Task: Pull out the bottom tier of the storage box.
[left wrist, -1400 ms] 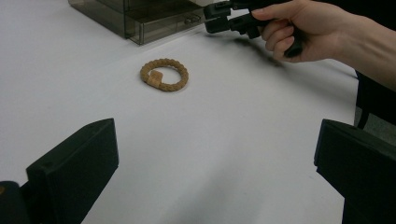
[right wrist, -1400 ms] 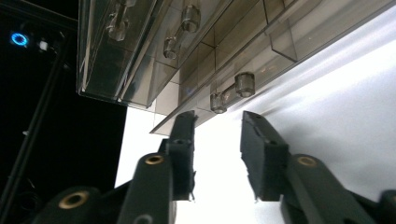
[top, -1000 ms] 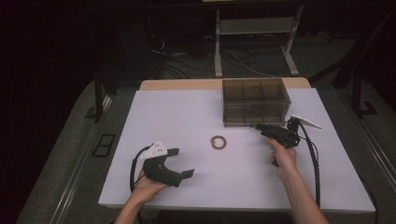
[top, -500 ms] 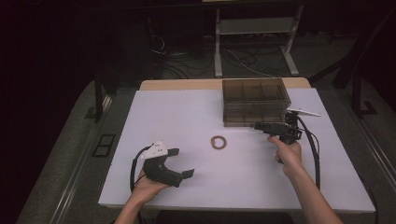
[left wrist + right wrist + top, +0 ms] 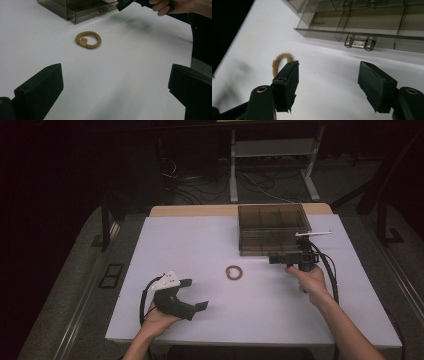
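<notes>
A brown braided ring [image 5: 234,272] [image 5: 88,40] lies flat near the middle of the white table [image 5: 200,245]. Behind it to the right stands a smoky clear compartment box [image 5: 272,227] [image 5: 362,25], lid down, with its latch [image 5: 359,42] facing me. My right gripper [image 5: 273,259] [image 5: 328,72] hovers just in front of the box and points left. Its jaws have just been opening and nothing is between them. The ring [image 5: 280,62] shows past its left jaw. My left gripper [image 5: 195,294] [image 5: 115,92] rests open near the front left, aimed at the ring, a good way short of it.
The right hand and its gripper [image 5: 125,3] show at the top of the left gripper view, beside the box [image 5: 75,10]. Beyond the table's far edge, cables and a metal frame [image 5: 272,155] stand on the dark floor.
My right gripper has lifted a little and drawn closer to the box front, and its jaws stand wider. The left gripper and the ring have not moved.
</notes>
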Motion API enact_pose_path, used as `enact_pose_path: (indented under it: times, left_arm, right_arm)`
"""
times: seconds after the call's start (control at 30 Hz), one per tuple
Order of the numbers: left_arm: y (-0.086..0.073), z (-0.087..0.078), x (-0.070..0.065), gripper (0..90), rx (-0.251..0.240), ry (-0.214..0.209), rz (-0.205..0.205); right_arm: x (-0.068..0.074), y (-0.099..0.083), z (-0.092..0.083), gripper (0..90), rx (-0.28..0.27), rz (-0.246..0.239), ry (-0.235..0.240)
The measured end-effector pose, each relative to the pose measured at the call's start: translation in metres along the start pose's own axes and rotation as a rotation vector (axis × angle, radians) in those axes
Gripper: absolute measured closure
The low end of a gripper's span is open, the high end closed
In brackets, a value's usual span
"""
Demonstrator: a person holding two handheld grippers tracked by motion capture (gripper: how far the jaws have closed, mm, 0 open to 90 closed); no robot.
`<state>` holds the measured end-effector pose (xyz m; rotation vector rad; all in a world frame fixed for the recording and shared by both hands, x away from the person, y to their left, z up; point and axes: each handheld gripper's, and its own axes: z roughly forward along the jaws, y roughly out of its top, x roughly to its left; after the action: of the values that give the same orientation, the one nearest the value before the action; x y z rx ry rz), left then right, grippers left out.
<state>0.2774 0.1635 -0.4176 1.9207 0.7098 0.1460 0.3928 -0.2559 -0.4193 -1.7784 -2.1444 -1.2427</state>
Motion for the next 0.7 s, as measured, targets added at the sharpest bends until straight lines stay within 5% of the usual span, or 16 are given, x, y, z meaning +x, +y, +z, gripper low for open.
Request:
enact_pose_path:
  times: [0.1,0.37,0.57,0.7]
  left_arm:
    - [0.000,0.000,0.000,0.0,0.003,0.000,0.000]
    - [0.000,0.000,0.000,0.0,0.002,0.002,0.001]
    - [0.000,0.000,0.000,0.0,0.003,0.002,-0.001]
    - [-0.001,0.000,-0.001,0.0,0.001,0.001,-0.002]
  right_arm:
    - [0.005,0.006,0.000,32.2,0.055,-0.086,-0.019]
    - [0.011,0.014,0.003,32.2,0.129,-0.219,-0.037]
    - [0.015,0.026,0.001,29.6,0.192,-0.363,0.026]
    - [0.017,0.031,0.001,29.2,0.206,-0.407,0.059]
